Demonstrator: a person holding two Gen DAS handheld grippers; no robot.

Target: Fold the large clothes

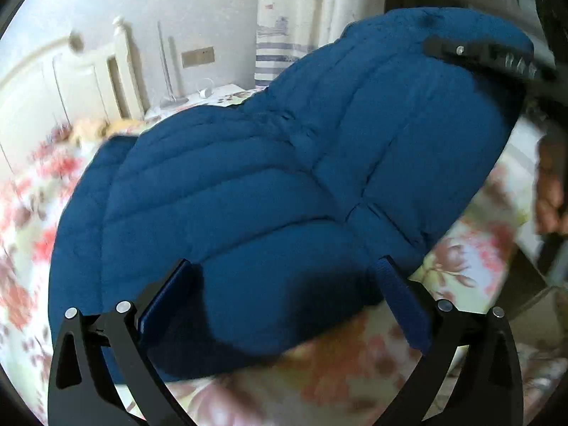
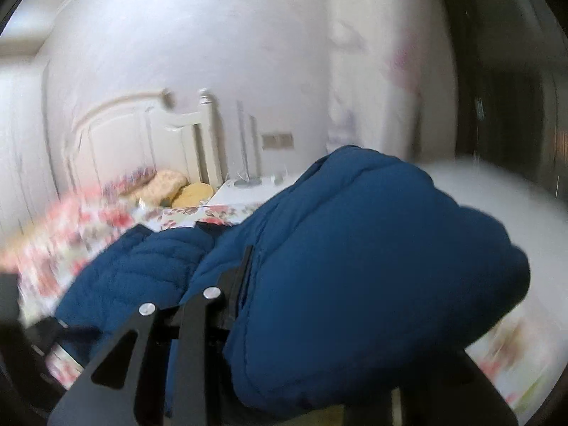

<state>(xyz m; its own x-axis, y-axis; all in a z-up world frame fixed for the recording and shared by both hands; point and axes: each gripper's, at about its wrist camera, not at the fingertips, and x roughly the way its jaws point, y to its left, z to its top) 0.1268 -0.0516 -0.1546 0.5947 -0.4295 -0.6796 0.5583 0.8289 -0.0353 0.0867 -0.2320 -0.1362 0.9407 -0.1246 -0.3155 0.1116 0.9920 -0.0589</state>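
One blue jacket (image 1: 284, 177) on one bed (image 1: 319, 372); my two tongs, left (image 1: 284, 284) and right (image 2: 319, 284), each clamp it at six o'clock.

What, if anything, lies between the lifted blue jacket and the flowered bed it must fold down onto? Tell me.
Nothing visible. The blue jacket is held up by the left tongs and the right tongs, and the flowered bedspread under it shows only its own print. The pillows lie far off by the headboard.
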